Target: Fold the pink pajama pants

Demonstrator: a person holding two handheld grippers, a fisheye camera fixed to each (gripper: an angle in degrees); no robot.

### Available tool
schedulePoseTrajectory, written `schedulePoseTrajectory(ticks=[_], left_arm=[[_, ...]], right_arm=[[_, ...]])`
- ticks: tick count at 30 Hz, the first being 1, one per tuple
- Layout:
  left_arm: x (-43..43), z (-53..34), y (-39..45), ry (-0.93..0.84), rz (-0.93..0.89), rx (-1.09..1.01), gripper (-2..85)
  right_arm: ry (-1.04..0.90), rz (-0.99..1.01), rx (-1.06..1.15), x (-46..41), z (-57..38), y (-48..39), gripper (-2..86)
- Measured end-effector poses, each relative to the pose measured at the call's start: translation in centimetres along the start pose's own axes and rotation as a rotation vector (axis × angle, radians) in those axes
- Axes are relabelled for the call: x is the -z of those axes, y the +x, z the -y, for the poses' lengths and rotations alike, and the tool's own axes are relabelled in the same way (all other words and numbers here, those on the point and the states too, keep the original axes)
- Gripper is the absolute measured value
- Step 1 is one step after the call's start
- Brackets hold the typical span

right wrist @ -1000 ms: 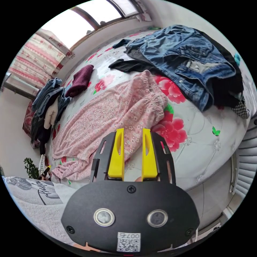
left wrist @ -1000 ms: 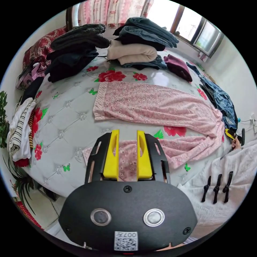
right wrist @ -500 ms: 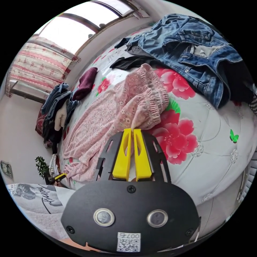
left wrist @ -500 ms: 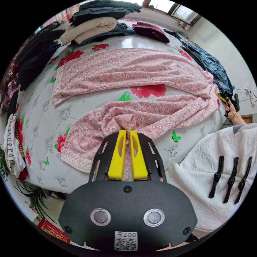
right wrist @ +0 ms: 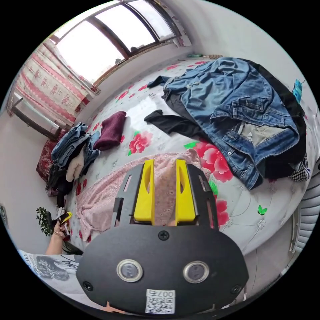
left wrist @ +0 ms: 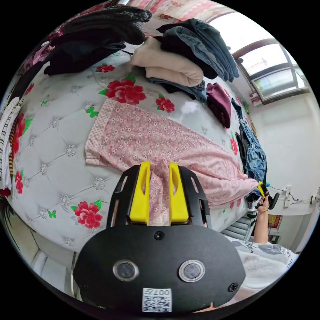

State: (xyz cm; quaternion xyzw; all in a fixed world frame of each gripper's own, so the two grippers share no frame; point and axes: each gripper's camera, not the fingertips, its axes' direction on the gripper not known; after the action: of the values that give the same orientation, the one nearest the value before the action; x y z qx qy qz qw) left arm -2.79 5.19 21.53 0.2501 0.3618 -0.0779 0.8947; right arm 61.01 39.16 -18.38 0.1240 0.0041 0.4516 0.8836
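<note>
The pink flowered pajama pants (left wrist: 143, 136) lie lengthwise on the grey flowered bed (left wrist: 60, 166), one leg laid over the other. My left gripper (left wrist: 159, 164) stands open at the hem end, with a ridge of pink cloth loose between its yellow jaws. My right gripper (right wrist: 165, 161) is open too, over the waistband end of the pants (right wrist: 100, 196). In the left gripper view the right gripper (left wrist: 263, 190) shows in a hand at the far end. In the right gripper view the left gripper (right wrist: 63, 218) shows in a hand.
Stacks of folded clothes (left wrist: 173, 60) and a dark pile (left wrist: 96, 36) sit past the pants, beside a maroon garment (left wrist: 218, 103). A denim jacket (right wrist: 240, 110) and a black garment (right wrist: 170, 121) lie beyond the waistband. Striped clothes (left wrist: 6, 133) hang at the bed's edge.
Half a second ago both grippers were shut on the near leg and waistband. Since then that leg has come over the far leg and both grippers have opened.
</note>
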Motion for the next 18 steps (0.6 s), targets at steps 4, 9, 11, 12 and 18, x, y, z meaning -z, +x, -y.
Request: schedulePoseTrajectory(ticks=[4,9,11,12,18], left_arm=[[1.7,-2.7,2.3,0.029,0.085,-0.127,9.9],[1.3,-12.2,3.8,-0.014,0.239,-0.29,11.1],[0.2,-14.9,3.5,-0.066,0.289,-0.303,11.8],[-0.7,-16.0,3.1,-0.108,0.325,-0.306,12.1],[-1.0,-16.1,0.1,-0.133,0.375,-0.301,6.3]], right_arm=[[0.012,0.049,0.005,0.2,-3.0,1.3,7.0],[-0.033,0.059,-0.135,-0.5,-8.5,6.4,7.6],[-0.068,0.102,-0.207,-1.5,-10.0,8.6,7.6],[-0.073,0.112,-0.213,-1.7,-10.2,8.9,7.5],[-0.138,0.331,-0.254,-5.3,-9.1,10.1,5.2]])
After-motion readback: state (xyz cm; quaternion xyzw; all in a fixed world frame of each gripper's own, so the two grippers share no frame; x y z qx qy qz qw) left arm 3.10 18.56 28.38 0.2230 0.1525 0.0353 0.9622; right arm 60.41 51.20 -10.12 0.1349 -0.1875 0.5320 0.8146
